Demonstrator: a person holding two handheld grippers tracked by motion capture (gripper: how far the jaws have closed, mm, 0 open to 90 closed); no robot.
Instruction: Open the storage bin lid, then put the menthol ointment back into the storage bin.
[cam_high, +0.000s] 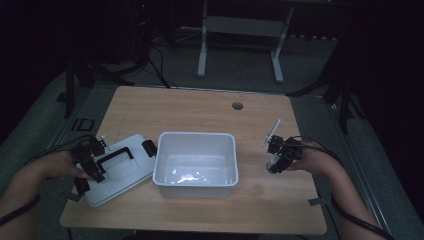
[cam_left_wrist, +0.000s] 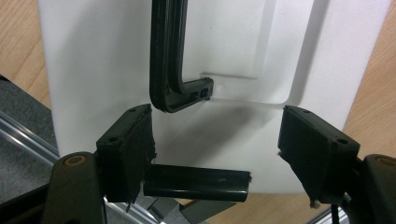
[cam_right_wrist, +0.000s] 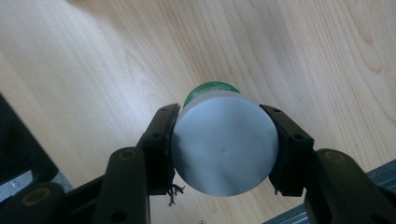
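We clamp a white, green-capped bottle (cam_right_wrist: 224, 147) in our right gripper (cam_right_wrist: 224, 149) above the table (cam_high: 210, 107); our left gripper (cam_left_wrist: 217, 142) hangs open, gripping nothing, over the lid (cam_left_wrist: 93, 60).

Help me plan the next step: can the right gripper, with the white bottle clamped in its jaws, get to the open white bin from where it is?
Probably yes. The right gripper holds the bottle above bare table just right of the bin, whose top is open. The lid lies off to the bin's left, under the left gripper.
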